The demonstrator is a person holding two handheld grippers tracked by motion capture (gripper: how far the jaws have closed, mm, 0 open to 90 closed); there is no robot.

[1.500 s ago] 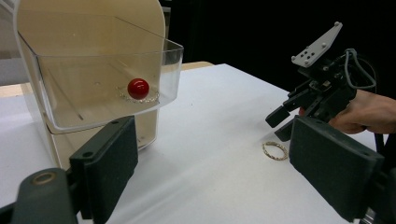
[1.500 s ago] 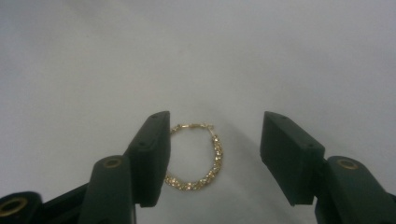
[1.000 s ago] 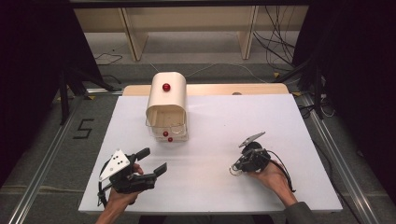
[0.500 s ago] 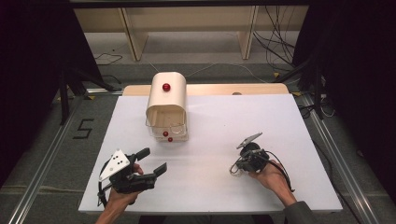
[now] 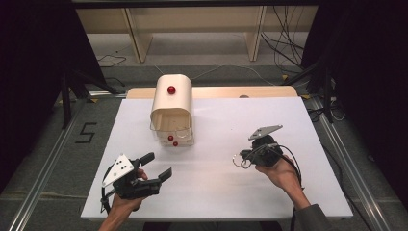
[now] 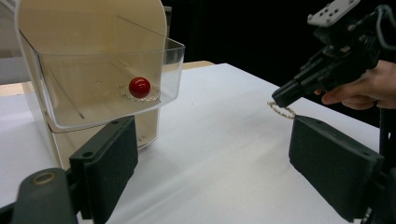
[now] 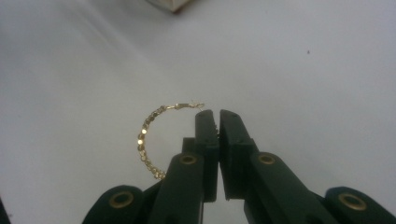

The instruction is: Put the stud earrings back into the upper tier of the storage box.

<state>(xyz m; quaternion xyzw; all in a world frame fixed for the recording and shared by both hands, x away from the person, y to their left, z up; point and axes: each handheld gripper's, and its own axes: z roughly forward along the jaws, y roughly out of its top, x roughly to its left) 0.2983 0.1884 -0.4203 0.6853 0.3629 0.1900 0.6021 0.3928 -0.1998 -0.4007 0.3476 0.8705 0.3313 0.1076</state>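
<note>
Right tool: the right tool (image 5: 246,158) has its jaws pressed together on a gold hoop earring (image 7: 152,135), which it pinches at the edge; the person's right hand (image 5: 284,174) grips it, to the right of the cabinet and nearer the person.
Left tool: the left tool (image 5: 158,166) has its jaws spread wide with nothing between them; the left hand (image 5: 126,202) holds it in front of the cabinet and a little to its left, near the tabletop's front edge.
Earring look: a thin gold hoop, its rim set with small faceted beads like a chain, with a plain wire clasp at the top.
Earring place: it curves out to the left of the right tool's jaw tips in the right gripper view, over the white tabletop (image 5: 216,192), well apart from the cabinet.
Cabinet: a small cream drawer cabinet (image 5: 173,103) with an arched top; its clear plastic drawer (image 6: 100,77) is pulled out.
Drawer contents: a second beaded hoop (image 6: 140,97) lies on the drawer floor around a red knob (image 6: 139,87).
Count: two tools, two hoops, one cabinet, three red knobs seen from above.
</note>
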